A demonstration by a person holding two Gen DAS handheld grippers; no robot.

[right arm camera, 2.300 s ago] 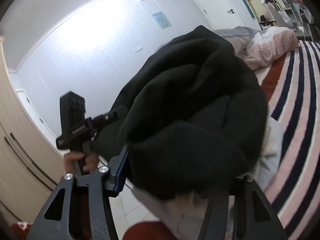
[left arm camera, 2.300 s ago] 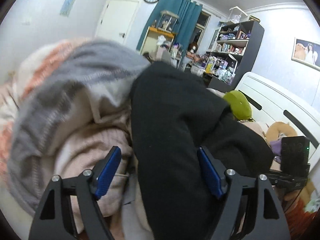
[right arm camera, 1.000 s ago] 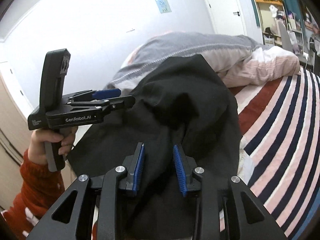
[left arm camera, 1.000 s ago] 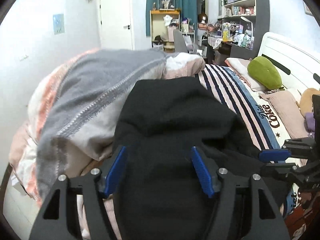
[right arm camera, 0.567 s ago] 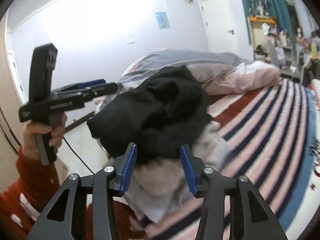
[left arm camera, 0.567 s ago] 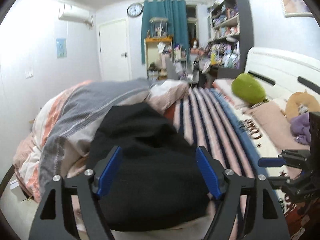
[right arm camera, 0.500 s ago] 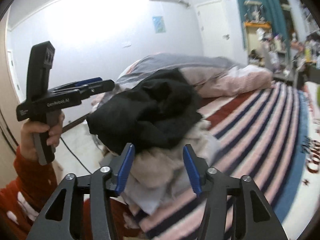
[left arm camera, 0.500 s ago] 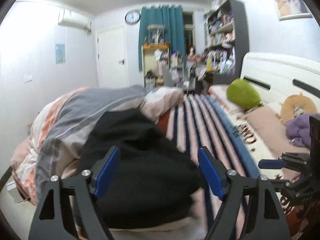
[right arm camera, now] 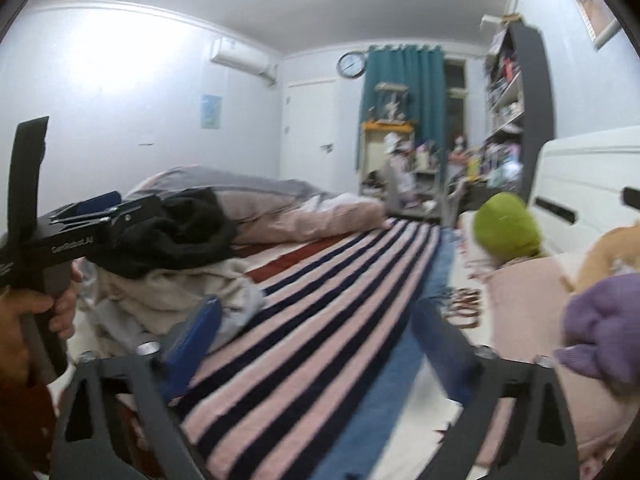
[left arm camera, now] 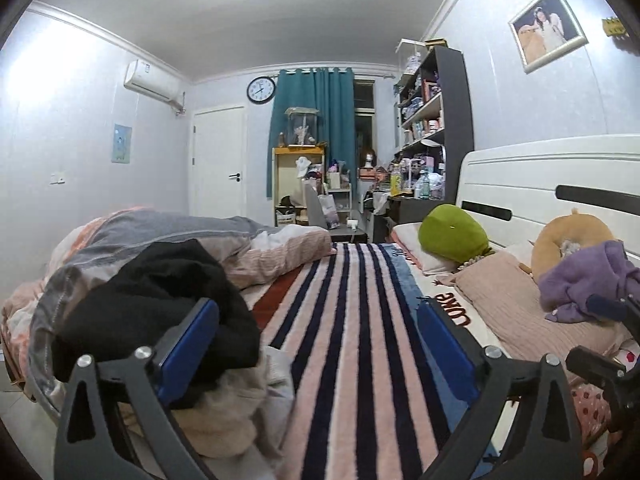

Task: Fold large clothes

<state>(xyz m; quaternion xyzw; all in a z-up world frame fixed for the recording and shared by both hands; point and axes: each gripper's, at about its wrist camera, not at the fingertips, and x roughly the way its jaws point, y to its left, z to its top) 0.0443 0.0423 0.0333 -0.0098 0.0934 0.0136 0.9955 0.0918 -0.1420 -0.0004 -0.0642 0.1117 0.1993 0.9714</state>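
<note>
A black garment [left arm camera: 160, 304] lies bunched on a pile of light clothes [left arm camera: 228, 412] at the left edge of the striped bed [left arm camera: 352, 340]. It also shows in the right wrist view [right arm camera: 176, 236] on the same pile [right arm camera: 160, 296]. My left gripper [left arm camera: 318, 344] is open and empty, held above the bed to the right of the pile. My right gripper [right arm camera: 316, 340] is open and empty over the striped blanket [right arm camera: 320, 300]. The left gripper also shows from the side in the right wrist view [right arm camera: 92, 220], held in a hand. A purple garment [left arm camera: 580, 280] lies on the pillows at right.
A grey and pink duvet [left arm camera: 180, 232] is heaped behind the pile. A green cushion [left arm camera: 454, 238], an orange plush [left arm camera: 568, 236] and a pink pillow [left arm camera: 520, 308] lie by the white headboard [left arm camera: 540, 184]. Cluttered shelves [left arm camera: 428, 128] and a desk stand at the far end.
Both grippers let go of the black garment and pulled back and up. The garment now rests on the pile at the left. Both views have swung right toward the bed's middle.
</note>
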